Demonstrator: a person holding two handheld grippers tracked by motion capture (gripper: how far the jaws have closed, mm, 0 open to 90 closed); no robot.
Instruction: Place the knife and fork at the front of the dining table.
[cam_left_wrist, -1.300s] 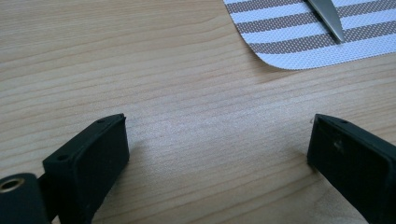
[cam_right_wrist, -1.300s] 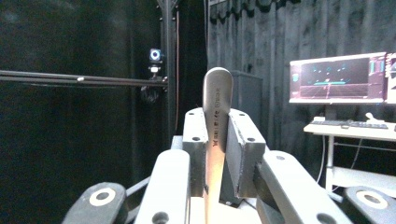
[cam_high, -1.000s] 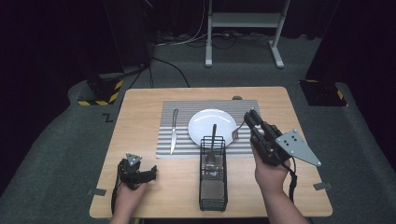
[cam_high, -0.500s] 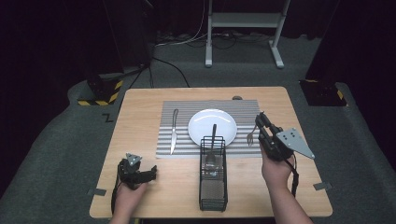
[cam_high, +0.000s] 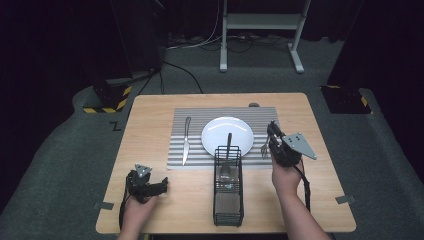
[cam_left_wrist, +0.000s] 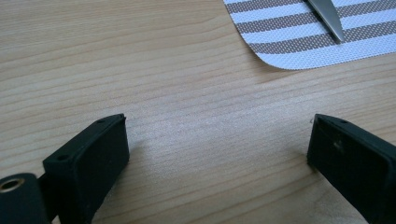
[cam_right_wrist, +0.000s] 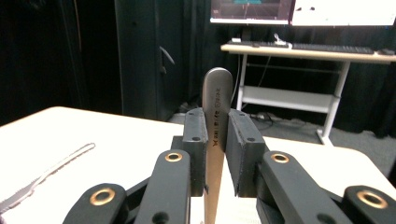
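My right gripper (cam_high: 272, 130) is just right of the white plate (cam_high: 220, 131), low over the striped placemat (cam_high: 195, 117). It is shut on a metal fork (cam_high: 264, 147). In the right gripper view the jaws (cam_right_wrist: 217, 122) clamp the fork handle (cam_right_wrist: 217, 93), whose rounded end rises above them. My left gripper (cam_high: 159, 185) rests at the table's front left, open and with nothing in it. The left gripper view has its jaws (cam_left_wrist: 217, 135) wide apart over bare wood. A knife (cam_high: 186, 140) lies on the placemat left of the plate.
A black wire basket (cam_high: 228, 200) stands in front of the plate with a metal utensil (cam_high: 228, 150) upright in it. The placemat corner (cam_left_wrist: 299, 42) and the knife tip (cam_left_wrist: 329, 21) lie ahead of the left gripper. Desks and a stand are behind the table.
The right gripper, with the fork in it, has sunk toward the table and shifted slightly right, off the plate's edge. The left gripper has stayed still.
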